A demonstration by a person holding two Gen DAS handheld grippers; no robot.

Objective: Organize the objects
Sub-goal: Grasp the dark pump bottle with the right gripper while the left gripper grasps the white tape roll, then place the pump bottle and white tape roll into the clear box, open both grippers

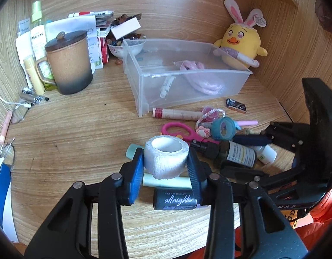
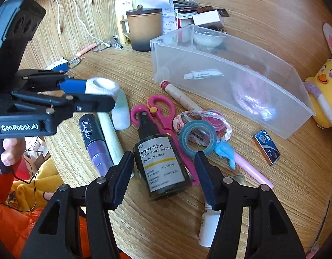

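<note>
Our left tongs (image 1: 166, 168) gripped the white tape roll (image 1: 166, 158) above the counter (image 1: 79, 133) — our right tongs (image 2: 163, 172) gaped around the dark bottle (image 2: 161, 164), not touching.

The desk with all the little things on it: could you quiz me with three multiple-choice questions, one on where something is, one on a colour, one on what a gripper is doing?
1. Where does the small white tube lie?
A. inside the clear bin
B. under the mug
C. on the plush chick

2. What colour are the scissors' handles?
A. green
B. pink
C. black

3. What is the left gripper doing?
A. hanging open over bare desk
B. clamping the scissors
C. gripping the white bandage roll

Answers:
1. A: the small white tube shows through the clear bin wall.
2. B: the scissors have pink loops.
3. C: the left gripper has both pads pressed on the white bandage roll.
</note>
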